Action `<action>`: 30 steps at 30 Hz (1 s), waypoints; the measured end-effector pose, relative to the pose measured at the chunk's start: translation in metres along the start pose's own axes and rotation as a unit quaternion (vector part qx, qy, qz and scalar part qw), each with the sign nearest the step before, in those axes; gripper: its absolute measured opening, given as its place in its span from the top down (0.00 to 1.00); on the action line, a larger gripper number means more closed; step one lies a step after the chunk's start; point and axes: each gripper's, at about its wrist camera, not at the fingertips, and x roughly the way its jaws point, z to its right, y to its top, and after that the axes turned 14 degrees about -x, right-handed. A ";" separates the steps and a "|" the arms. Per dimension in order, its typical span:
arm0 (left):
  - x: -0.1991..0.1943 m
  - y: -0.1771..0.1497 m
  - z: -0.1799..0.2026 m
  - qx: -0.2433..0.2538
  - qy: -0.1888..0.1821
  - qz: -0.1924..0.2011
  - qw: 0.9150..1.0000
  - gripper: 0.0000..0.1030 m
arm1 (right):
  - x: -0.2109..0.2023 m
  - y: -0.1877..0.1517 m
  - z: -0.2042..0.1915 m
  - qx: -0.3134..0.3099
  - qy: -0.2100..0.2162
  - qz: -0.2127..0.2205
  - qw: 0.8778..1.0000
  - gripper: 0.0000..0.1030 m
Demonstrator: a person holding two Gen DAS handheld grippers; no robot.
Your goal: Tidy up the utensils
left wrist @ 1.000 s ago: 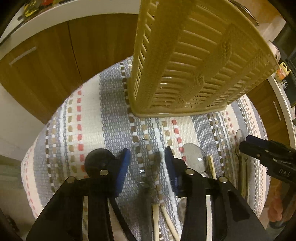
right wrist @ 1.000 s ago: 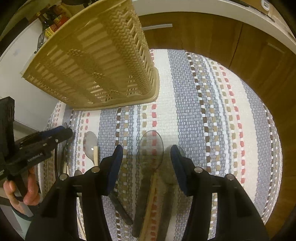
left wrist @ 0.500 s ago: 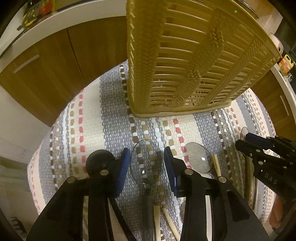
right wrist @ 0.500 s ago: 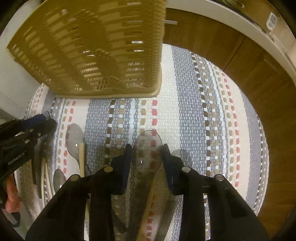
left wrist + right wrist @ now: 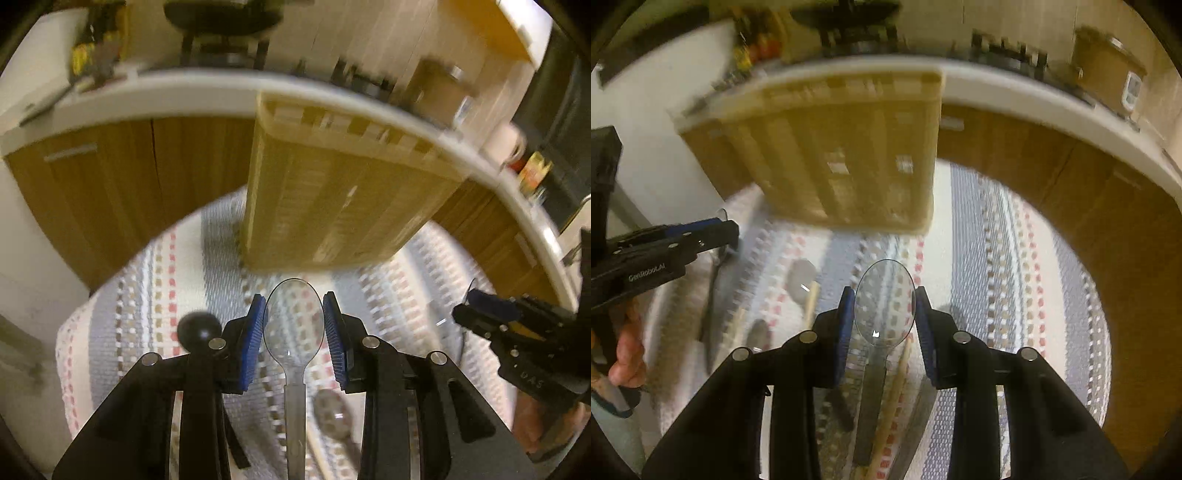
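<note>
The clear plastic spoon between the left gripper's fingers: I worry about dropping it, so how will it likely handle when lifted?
The clear plastic spoon looks thin and see-through, so it is probably very light and somewhat bendy. Its glossy bowl sits between the ribbed blue fingers of the left gripper, so it may slip or twist. Squeezed hard, it might crack.

clear plastic spoon (image 5: pixel 294 325) | bowl forward, raised over striped cloth | second clear plastic spoon (image 5: pixel 885 302) | same pose

Striped woven cloth (image 5: pixel 1004 258) under basket (image 5: pixel 849 155), utensils (image 5: pixel 803 277)
</note>
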 end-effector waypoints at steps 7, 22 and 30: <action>-0.086 0.022 0.013 -0.004 -0.070 0.150 0.986 0.71 | -0.065 0.030 0.029 0.012 -0.006 0.117 0.993 0.71; -0.118 0.109 0.047 -0.008 -0.109 0.339 0.934 0.70 | -0.102 0.133 0.055 0.019 -0.094 0.272 0.958 0.71; -0.074 0.123 0.045 0.007 -0.074 0.354 0.932 0.70 | -0.049 0.153 0.070 0.023 -0.122 0.274 0.954 0.71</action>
